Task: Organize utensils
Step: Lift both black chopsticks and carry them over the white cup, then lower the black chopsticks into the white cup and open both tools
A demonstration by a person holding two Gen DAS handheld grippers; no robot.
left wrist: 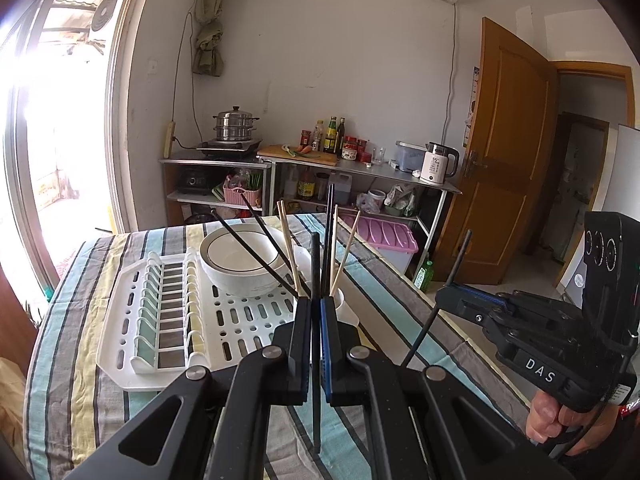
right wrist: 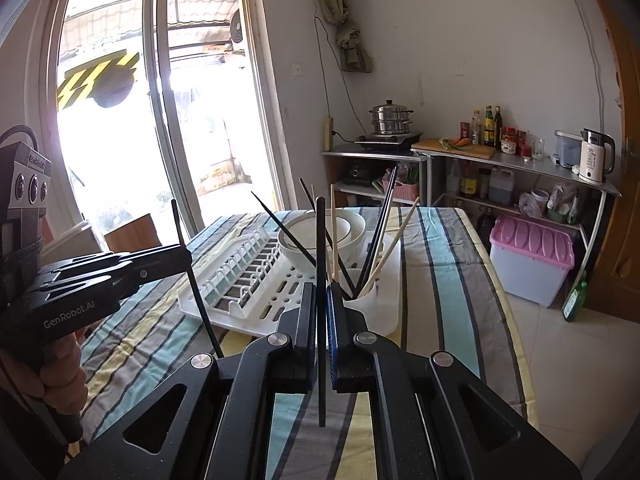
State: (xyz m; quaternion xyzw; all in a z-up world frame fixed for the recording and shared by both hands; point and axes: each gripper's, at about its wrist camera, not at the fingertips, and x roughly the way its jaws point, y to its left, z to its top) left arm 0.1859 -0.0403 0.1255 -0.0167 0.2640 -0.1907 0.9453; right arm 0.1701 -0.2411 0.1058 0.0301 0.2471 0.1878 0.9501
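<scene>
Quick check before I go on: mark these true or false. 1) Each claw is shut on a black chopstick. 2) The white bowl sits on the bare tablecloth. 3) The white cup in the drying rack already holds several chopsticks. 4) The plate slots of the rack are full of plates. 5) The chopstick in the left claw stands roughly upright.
1) True: the left claw and the right claw each pinch a black chopstick.
2) False: the white bowl sits in the drying rack.
3) True: the white cup holds black and pale sticks.
4) False: the plate slots show no plates.
5) True.
</scene>
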